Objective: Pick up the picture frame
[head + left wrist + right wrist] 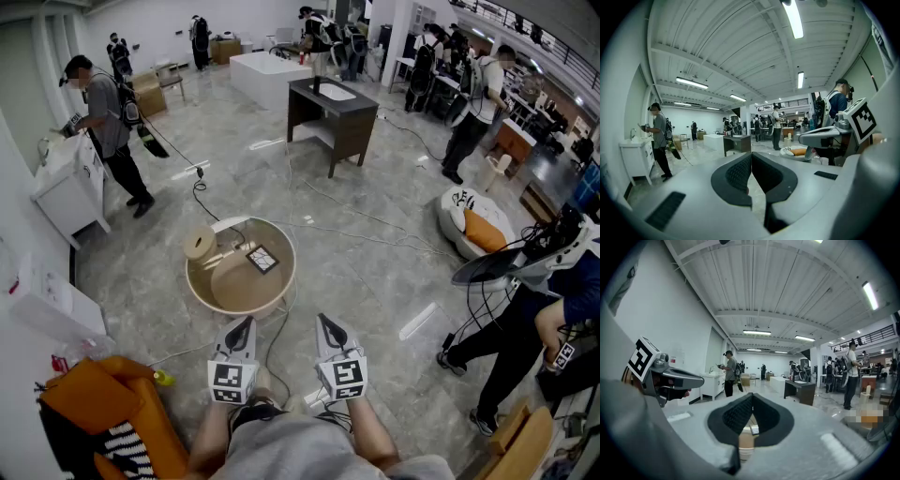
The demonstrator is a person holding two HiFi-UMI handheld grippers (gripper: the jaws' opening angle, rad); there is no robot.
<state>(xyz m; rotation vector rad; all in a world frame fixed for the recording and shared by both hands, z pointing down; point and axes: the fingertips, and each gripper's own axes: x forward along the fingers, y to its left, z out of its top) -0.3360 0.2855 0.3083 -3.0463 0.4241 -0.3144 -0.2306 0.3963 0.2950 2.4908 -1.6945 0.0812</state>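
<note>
The picture frame [262, 259] is a small dark square with a patterned face. It lies flat on a round, rimmed wooden table [281, 278], ahead of both grippers. Through the right gripper's jaws the frame [753, 429] shows small, on the table [745, 442] well beyond the tips. My left gripper [247, 322] and right gripper [322, 320] hang side by side over the floor, short of the table. Both are shut with nothing between their jaws, tips meeting in the left gripper view [751, 154] and in the right gripper view [752, 395].
A tan roll [199, 243] stands at the table's left rim. Cables trail over the marble floor. A dark desk [330, 108] stands farther back, a white cabinet [64, 187] with a person [105, 122] at the left, an orange seat [98, 398] near left, and another person [525, 319] at the right.
</note>
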